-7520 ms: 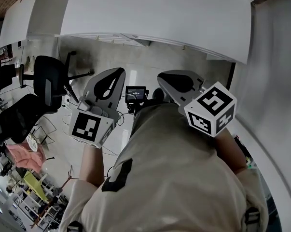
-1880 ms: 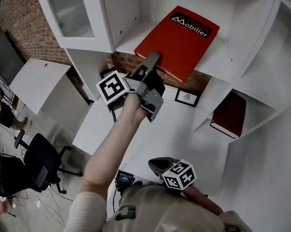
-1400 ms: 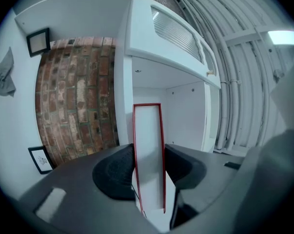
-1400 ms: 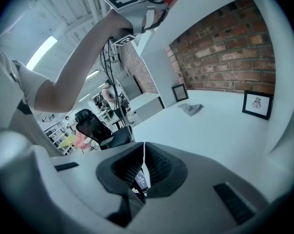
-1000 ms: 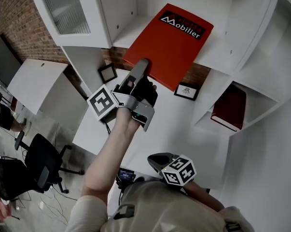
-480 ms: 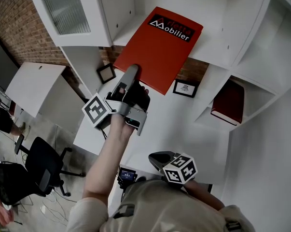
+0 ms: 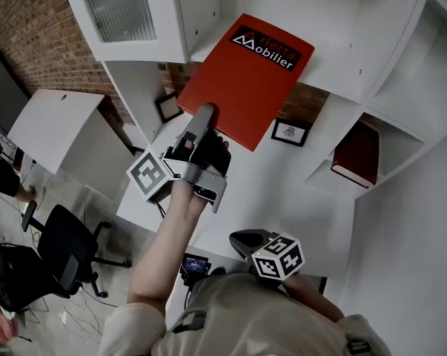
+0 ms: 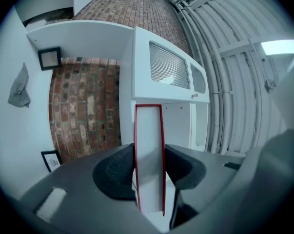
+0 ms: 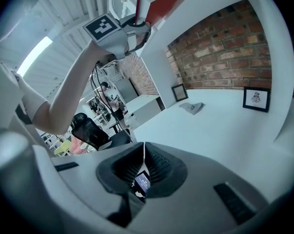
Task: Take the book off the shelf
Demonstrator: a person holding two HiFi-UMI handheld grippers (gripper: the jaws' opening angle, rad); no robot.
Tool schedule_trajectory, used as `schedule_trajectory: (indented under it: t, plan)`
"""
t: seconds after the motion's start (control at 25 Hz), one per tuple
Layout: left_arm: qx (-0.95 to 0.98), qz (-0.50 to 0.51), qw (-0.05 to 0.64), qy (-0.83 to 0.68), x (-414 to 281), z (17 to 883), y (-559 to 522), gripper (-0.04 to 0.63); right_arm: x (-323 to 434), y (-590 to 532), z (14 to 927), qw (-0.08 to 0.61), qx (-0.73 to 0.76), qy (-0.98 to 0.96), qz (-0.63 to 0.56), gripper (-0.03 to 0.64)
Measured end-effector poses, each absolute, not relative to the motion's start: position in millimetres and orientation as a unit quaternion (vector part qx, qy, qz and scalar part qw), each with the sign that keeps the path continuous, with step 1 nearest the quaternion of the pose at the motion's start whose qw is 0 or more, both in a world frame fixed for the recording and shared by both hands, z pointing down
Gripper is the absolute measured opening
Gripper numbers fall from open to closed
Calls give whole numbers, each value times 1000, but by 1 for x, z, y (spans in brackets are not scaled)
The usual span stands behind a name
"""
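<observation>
Red flat book, half off white shelf: our left hand-held gripper pinches just its near edge, jaws part-closed. We reckon the wt could lever it loose.

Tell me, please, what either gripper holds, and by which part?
The left gripper clamps the red book at its near edge, by a corner; the right gripper is shut and empty.

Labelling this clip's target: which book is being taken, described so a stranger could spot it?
Look at the white shelf unit on the brick wall. On its upper board lies a large bright red book, its near edge clamped in the left hand-held gripper. Unlike the smaller dark red book in the lower right compartment, it bears a black label reading Mobilier.
</observation>
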State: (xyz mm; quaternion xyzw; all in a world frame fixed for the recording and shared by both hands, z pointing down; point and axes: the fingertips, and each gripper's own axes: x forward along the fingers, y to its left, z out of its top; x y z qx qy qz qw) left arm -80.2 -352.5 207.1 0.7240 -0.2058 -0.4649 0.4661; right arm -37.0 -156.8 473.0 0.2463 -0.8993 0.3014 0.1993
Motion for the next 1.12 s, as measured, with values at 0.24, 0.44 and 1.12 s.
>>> schedule_trajectory:
  t: [0.24,0.44,1.12]
  plan:
    - [721,-467,471,-201,-103,215,-337,161,-57,-146,473,204,248,-899,297,6]
    - [720,-467,474,-198,-105,215,-336,161,-56,-148,469,206,253,-896,301,6]
    - [740,-429,483,-187,-157,251,-279,161,-90,-105,476,227,294,-875,311,6]
